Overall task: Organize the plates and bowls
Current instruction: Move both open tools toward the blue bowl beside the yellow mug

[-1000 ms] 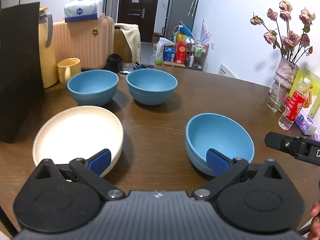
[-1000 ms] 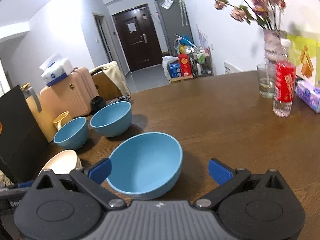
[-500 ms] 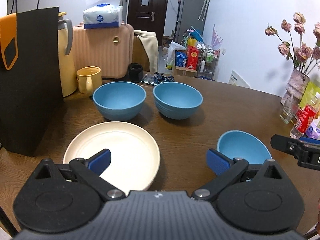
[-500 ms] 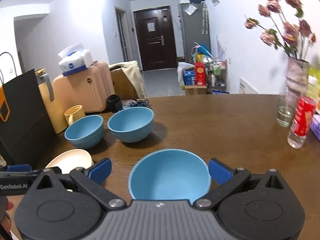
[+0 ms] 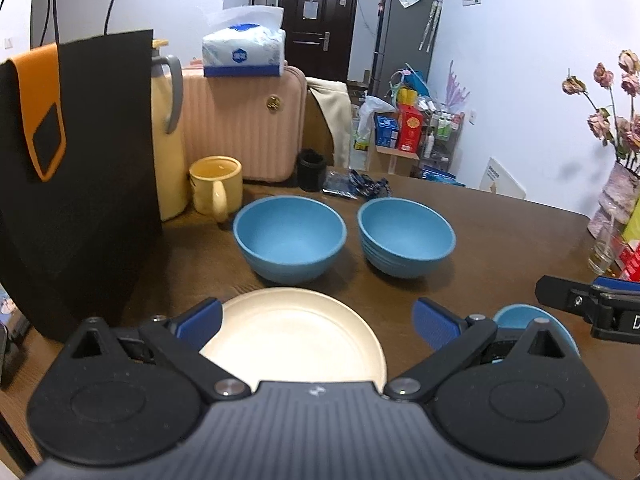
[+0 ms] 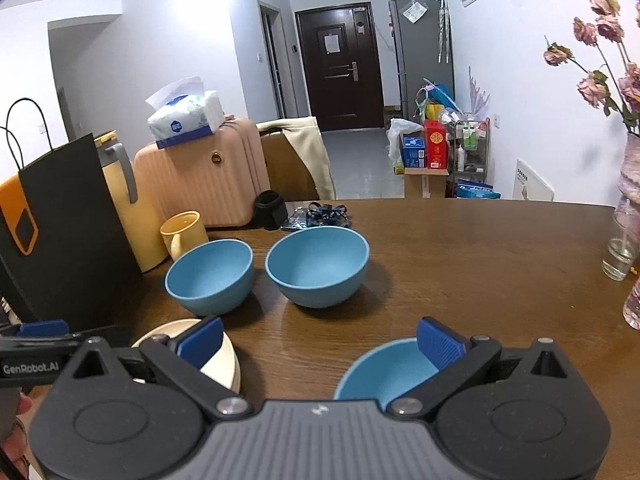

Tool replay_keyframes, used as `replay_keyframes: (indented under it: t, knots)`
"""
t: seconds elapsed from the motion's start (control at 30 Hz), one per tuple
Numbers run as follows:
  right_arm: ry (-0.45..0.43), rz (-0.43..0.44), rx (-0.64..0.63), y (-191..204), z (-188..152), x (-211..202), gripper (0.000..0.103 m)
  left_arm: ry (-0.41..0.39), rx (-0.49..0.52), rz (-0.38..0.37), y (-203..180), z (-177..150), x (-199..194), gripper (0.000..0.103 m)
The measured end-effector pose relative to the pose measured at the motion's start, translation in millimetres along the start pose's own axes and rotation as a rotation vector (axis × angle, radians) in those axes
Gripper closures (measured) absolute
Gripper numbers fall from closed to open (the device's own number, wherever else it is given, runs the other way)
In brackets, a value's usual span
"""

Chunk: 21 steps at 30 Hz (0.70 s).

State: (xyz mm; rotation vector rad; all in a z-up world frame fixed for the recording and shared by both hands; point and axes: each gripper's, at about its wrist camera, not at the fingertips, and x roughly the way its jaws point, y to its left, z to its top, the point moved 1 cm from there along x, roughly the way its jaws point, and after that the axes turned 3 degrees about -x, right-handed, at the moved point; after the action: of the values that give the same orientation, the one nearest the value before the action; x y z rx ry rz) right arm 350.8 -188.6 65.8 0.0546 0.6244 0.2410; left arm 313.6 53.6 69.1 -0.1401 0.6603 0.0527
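Observation:
A cream plate (image 5: 294,336) lies on the brown table just ahead of my left gripper (image 5: 316,320), which is open and holds nothing. Two blue bowls (image 5: 289,238) (image 5: 405,236) stand side by side beyond the plate. A third blue bowl (image 6: 390,370) sits near the front edge, partly hidden under my right gripper (image 6: 318,340), which is open and empty; its right pad is over the bowl's rim. The right wrist view also shows the cream plate (image 6: 222,358) at lower left and the two far bowls (image 6: 210,276) (image 6: 318,270).
A black paper bag (image 5: 76,176), a yellow jug (image 5: 168,140) and a yellow mug (image 5: 216,188) stand at the left. A pink suitcase (image 5: 240,124) with a tissue pack is behind them. A vase, a glass (image 6: 622,250) and a bottle stand at the right edge.
Both grippers have pulled back and risen from the table. The view swung left, so the near blue bowl and the plate now sit lower in the frames. Both stay open.

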Motion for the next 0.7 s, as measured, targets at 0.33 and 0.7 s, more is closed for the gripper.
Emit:
replay_keyframes:
  t: [0.33,0.7]
  knots:
    - [0.045,0.051,-0.013,34.8,32.2,40.0,0.0,0.023,-0.048,0.027,32.5,23.7,25.6,0.0]
    - [0.128,0.085,0.058,68.0,44.2,104.9,0.0,0.05,-0.091,0.056,67.4,45.4,59.0,0.0]
